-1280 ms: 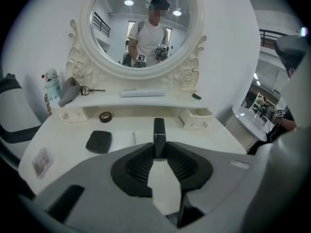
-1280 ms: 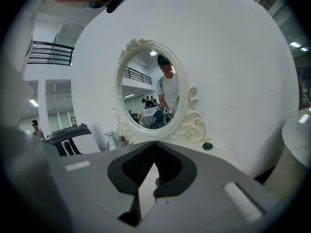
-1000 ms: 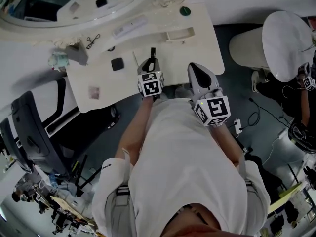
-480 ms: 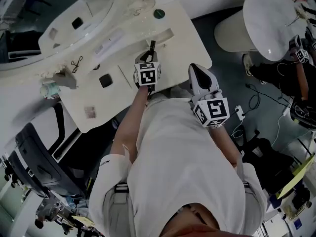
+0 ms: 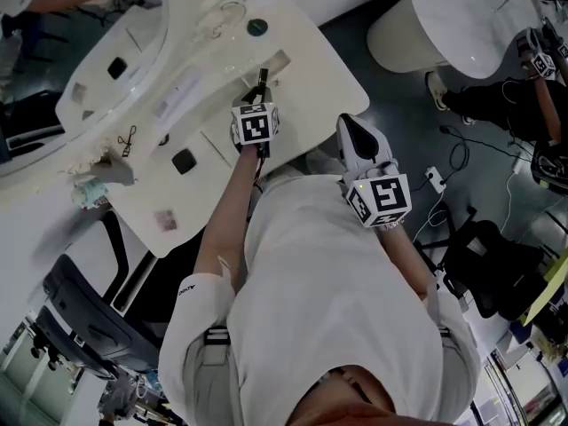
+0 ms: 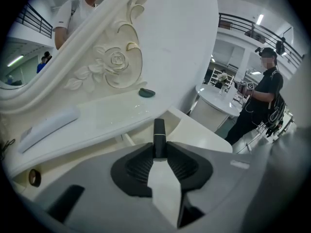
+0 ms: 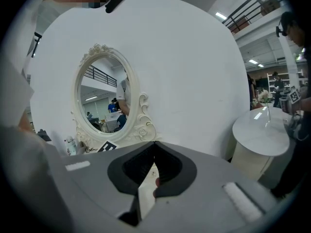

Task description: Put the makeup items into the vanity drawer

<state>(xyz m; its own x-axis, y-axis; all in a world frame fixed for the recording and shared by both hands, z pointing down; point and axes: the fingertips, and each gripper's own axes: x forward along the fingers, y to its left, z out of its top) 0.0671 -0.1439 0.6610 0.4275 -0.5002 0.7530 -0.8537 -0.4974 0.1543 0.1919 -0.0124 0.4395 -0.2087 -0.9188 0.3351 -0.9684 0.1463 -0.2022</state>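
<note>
Black makeup tube [image 6: 159, 135] sits clamped in my left hand-held gripper [image 6: 159, 148], poised at the open drawer [image 5: 280, 60] of the cream vanity table [image 5: 328, 82]; dark floor [image 5: 404, 114] and a round white table [image 5: 461, 7] lie beyond; my right hand-held gripper [image 7: 154, 147] is closed on nothing; a second ago my left one was back by the table's front edge.

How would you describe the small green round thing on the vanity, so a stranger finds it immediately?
Find the oval mirror on the cream vanity table. At the foot of the carved rose on its frame lies a small dark green disc. It alone is round and green: the case is black and square, the tube in the left gripper black and slim.
</note>
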